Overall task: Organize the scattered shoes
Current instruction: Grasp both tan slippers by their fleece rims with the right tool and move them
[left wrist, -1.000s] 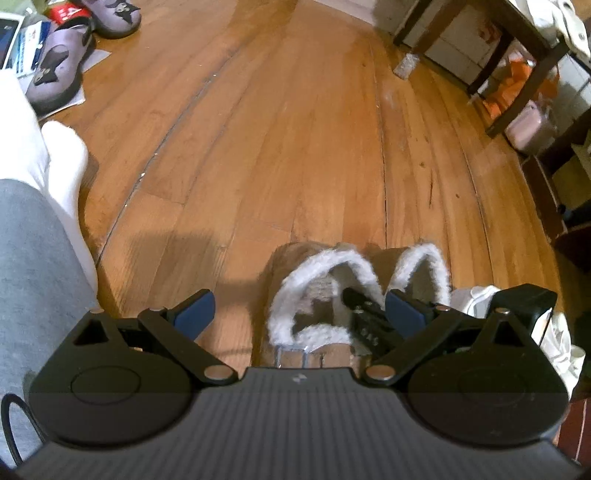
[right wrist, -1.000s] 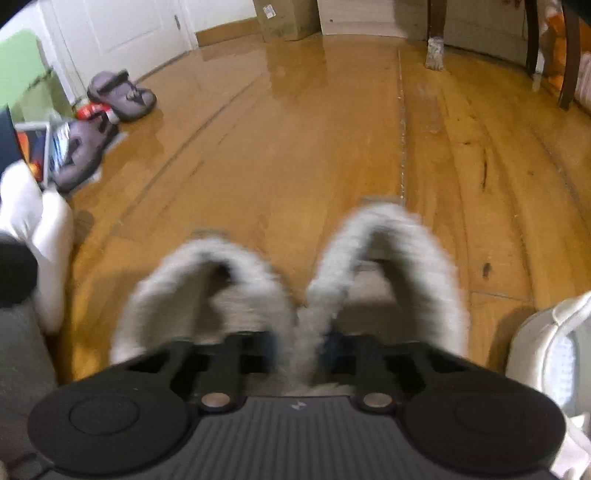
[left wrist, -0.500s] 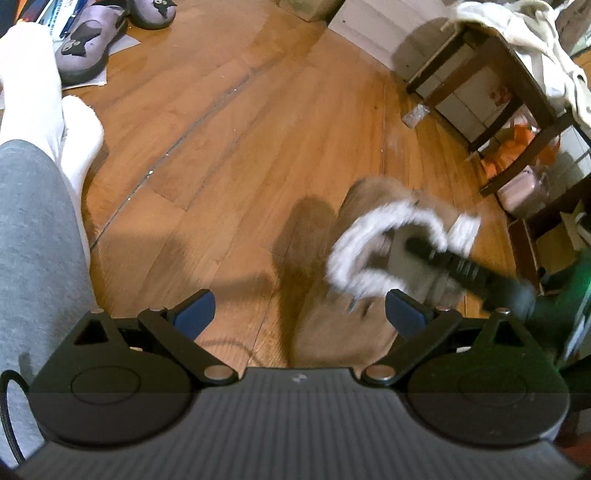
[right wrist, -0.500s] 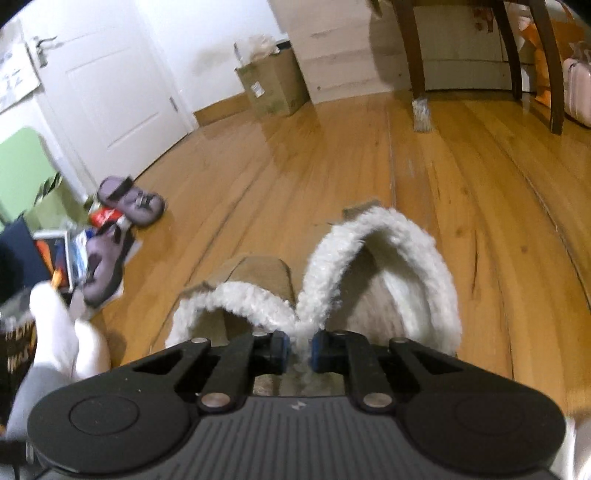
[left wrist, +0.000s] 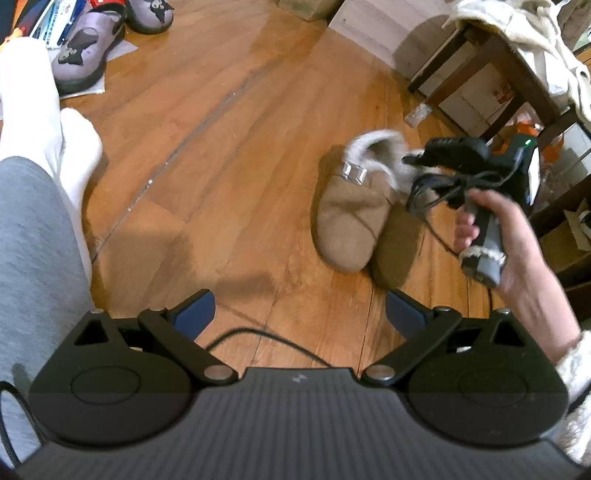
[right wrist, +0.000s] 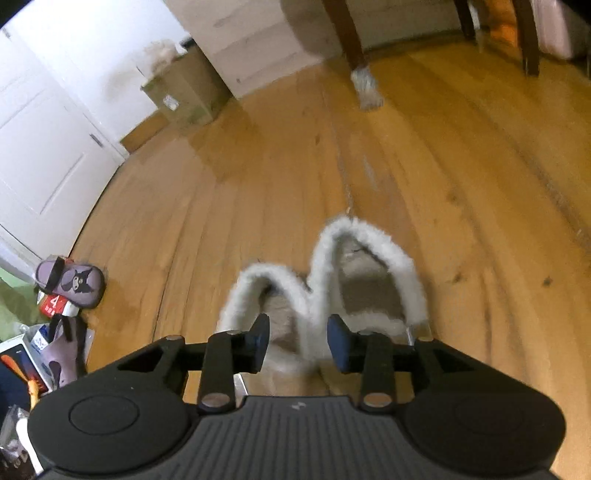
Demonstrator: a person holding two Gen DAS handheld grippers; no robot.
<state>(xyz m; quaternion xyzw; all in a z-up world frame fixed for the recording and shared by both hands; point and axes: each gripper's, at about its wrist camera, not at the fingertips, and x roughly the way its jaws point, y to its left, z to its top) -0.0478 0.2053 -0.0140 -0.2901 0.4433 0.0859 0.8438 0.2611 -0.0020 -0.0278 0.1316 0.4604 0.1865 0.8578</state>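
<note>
Slippers (left wrist: 351, 218), tan with white fleece collars, lie side by side on the wooden floor (left wrist: 221, 147), toes toward me in the left wrist view, heels toward the dark chair legs (left wrist: 513, 62). In the right wrist view the same pair (right wrist: 325, 291) sits directly ahead of my right gripper (right wrist: 298, 341); the two touching inner collars rise between its blue pads (right wrist: 338, 343), which no longer press on the fleece. Its jaws are opening, with the fleece between them but free. From the left wrist camera, my right hand (left wrist: 517, 236) grips the handle of that tool just above the heels of the pair, its cable looping below. My left gripper (left wrist: 297, 314) hangs over bare floor near the toes, pads spread wide, nothing between them. My grey trouser leg (left wrist: 33, 258) and white socks (left wrist: 55, 110) occupy the left edge. Purple sandals (left wrist: 85, 59) with a cartoon face rest well apart from the pair, on papers (left wrist: 48, 22) by the far left. A cardboard box (right wrist: 184, 88) stands against the white wall.
</note>
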